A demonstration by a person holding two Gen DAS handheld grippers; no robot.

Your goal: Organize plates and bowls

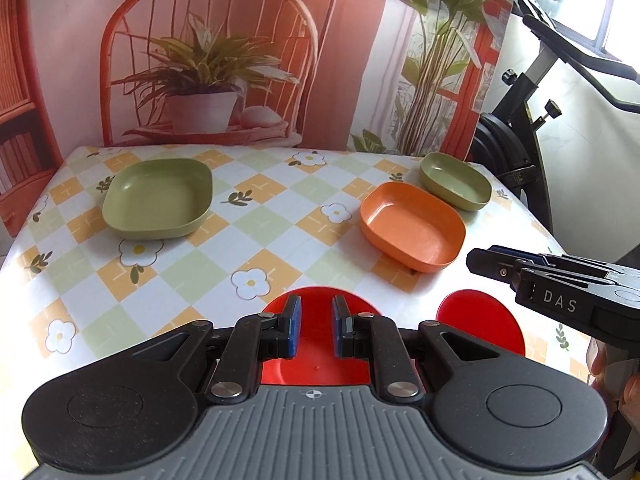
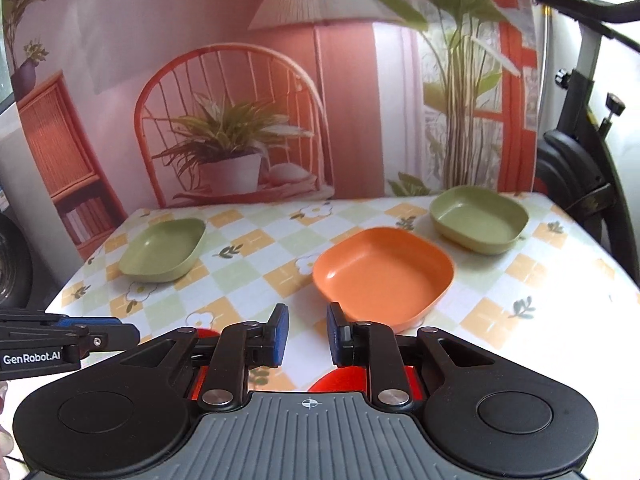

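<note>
Both tools, left tool (image 1: 316, 330) and right tool (image 2: 307, 334), have fingers apart, holding nothing; orange bowl (image 2: 382, 276) sits mid-counter (image 2: 540, 320), green bowl (image 2: 478, 218) near the far edge

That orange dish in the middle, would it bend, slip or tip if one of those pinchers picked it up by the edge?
The orange dish looks like rigid moulded plastic, so probably stiff and light. Its matte surface suggests the fingers would hold. Gripped by one rim, it would likely hang tilted, though it is empty.
</note>
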